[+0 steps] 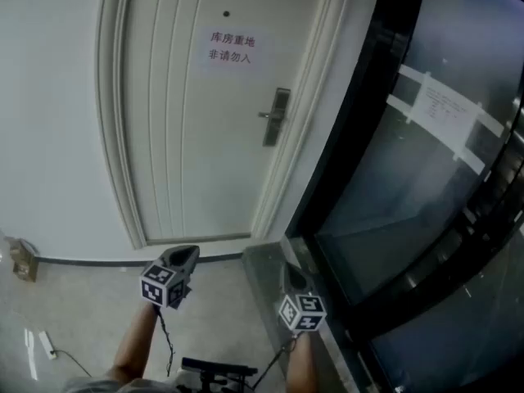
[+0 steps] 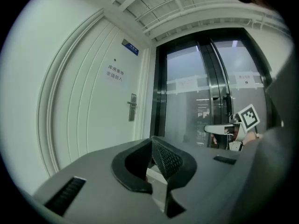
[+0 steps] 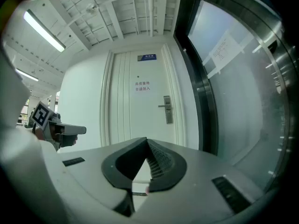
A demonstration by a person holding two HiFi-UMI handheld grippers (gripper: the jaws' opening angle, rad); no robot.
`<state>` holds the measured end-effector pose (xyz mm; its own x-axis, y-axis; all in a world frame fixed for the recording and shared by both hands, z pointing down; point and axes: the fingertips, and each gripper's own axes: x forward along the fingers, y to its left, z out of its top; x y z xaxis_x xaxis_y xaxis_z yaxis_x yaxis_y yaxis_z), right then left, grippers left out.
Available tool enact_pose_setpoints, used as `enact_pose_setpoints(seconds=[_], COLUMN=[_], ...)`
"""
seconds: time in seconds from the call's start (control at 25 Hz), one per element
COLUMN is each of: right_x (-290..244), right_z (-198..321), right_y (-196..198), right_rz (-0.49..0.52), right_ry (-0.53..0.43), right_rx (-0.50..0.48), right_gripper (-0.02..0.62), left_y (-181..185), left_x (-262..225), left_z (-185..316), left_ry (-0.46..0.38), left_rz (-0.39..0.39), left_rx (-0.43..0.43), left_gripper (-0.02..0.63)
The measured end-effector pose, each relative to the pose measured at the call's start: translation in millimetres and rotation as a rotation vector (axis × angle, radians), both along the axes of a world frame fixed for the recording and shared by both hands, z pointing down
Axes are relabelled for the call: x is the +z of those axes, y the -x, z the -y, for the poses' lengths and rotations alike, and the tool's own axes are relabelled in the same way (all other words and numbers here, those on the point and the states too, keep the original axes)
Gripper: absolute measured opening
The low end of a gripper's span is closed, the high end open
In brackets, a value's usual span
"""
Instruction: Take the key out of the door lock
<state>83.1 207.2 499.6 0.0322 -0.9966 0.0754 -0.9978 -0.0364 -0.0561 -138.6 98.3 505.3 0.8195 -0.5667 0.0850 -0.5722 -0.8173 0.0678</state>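
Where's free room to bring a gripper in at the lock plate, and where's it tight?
Free: the bare door panel left of the lock plate and below the paper sign; also the floor along the door's foot. Tight: right of the plate, where the door frame runs close beside the glass wall.

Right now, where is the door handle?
In the head view, the door handle sits on the right side of the white door, below and right of the paper sign.

door lock point(image 1: 276, 118) — tall metal plate, lever handle point(image 1: 267, 115) pointing left, at right edge of white door point(image 1: 205, 154) — key indiscernible.
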Motion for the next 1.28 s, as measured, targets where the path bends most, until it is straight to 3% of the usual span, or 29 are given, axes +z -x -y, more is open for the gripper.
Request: enact_pose_setpoints(seconds=[0.56,0.8,1.28], right_x=[-2,-3,9], right_z=[-4,-10,-5], right_y=[-21,-35,-61], right_rz=[-0.014,0.026,-0.002], right_ry=[-0.011,-0.015,-0.004], right_rx=[0.018,-0.033,-0.055], right_gripper=[0.006,0.006,0.006], left_y=[-23,-41,-74], left_x=[-5,-5,-3], left_z=[-1,-8,-9], left_ry=[-0.008,-0.005,-0.009], left_rz=[0.0,-0.006,-0.013], left_rx=[0.008,0.001,-0.012], left_gripper=[0.008,0.008,0.008])
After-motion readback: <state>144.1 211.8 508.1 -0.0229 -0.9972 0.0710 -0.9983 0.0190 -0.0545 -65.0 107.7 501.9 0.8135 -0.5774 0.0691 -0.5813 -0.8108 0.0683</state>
